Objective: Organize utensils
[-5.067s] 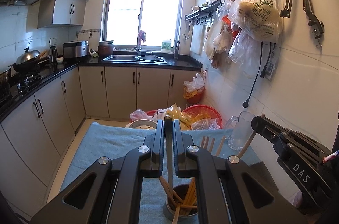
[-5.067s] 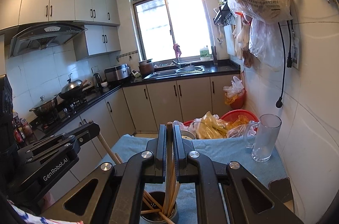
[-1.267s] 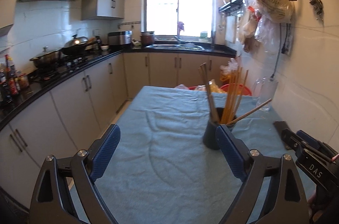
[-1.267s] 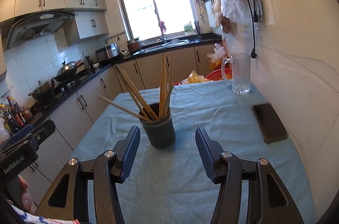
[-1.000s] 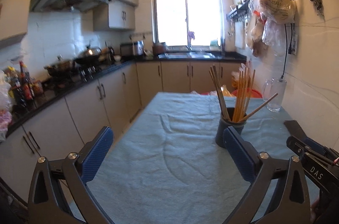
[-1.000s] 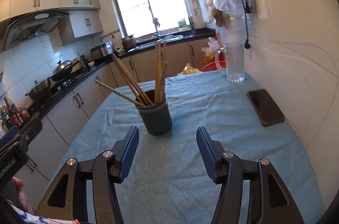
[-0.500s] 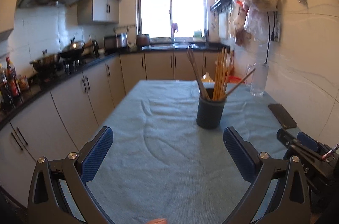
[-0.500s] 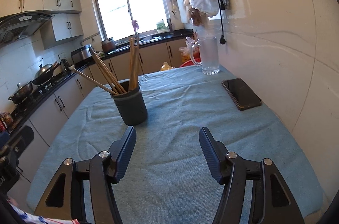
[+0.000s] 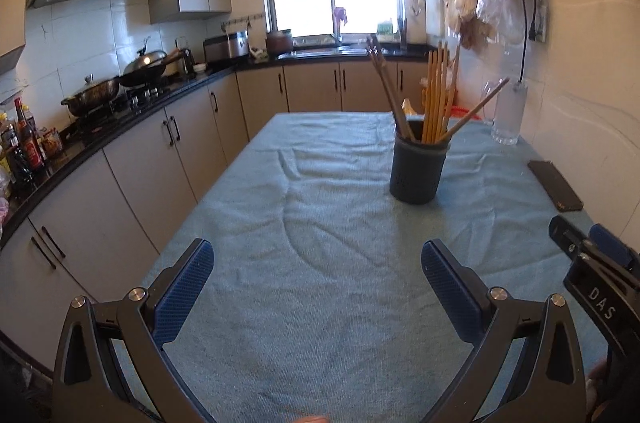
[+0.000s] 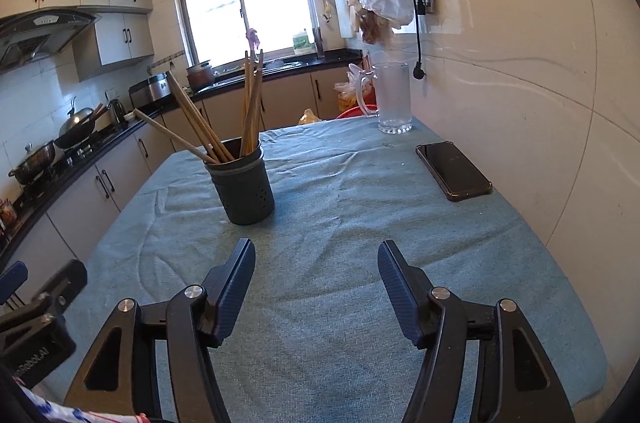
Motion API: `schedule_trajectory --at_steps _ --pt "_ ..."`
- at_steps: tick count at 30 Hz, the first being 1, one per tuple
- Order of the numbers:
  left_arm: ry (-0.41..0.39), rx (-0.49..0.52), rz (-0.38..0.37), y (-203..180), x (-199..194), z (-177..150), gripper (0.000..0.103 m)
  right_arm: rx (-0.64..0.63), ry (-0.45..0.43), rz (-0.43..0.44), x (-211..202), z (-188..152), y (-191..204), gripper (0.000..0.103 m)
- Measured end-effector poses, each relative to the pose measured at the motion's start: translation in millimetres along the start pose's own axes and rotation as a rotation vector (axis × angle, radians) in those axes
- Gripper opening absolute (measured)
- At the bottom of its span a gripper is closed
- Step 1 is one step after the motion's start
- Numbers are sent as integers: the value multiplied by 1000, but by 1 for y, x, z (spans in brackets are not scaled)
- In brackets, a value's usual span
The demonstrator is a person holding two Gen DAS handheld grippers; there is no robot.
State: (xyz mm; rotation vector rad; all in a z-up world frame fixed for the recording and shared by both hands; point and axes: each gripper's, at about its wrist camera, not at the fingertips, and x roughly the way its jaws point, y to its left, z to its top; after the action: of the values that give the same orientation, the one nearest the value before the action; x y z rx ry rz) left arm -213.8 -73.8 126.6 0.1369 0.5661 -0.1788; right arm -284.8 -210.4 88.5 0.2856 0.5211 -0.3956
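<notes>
- The left claw (image 9: 318, 265) is seen released, its blue pads (image 9: 182, 289) spread wide over the cloth (image 9: 320, 223), with nothing between them.
- The right claw (image 10: 316, 265) is likewise released; its jaws have just been opening further, and only bare cloth is found between them.
- The holder (image 9: 418, 163), a dark round cup, is stood upright on the cloth ahead of the left claw and to its right, well apart from its pads.
- From the right claw the holder (image 10: 243, 183) is seen ahead and slightly left, near but not touched.
- The chopsticks (image 9: 436, 95) are held in the holder, fanned out: a dark pair leaned left, a pale bunch nearly upright, one stick tilted far right.
- In the right view the chopsticks (image 10: 252, 103) are seen the same way, with the low-tilted stick pointed left.
- A phone (image 10: 454, 169) is laid flat on the cloth ahead of the right claw and to its right, near the wall.
- A glass mug (image 10: 394, 97) is stood beyond the phone, at the far edge of the cloth.
- Part of the right claw's body is seen at the right edge of the left view, beside the left claw.
</notes>
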Motion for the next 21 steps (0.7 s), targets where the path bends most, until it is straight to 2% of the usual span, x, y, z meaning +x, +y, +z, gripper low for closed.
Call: schedule_trajectory --at_steps 5,21 --pt "51 -14 -12 4 10 -4 103 -15 10 -10 4 -3 4 71" --pt "98 -10 -9 7 24 -10 103 -49 35 -24 13 -9 14 72"
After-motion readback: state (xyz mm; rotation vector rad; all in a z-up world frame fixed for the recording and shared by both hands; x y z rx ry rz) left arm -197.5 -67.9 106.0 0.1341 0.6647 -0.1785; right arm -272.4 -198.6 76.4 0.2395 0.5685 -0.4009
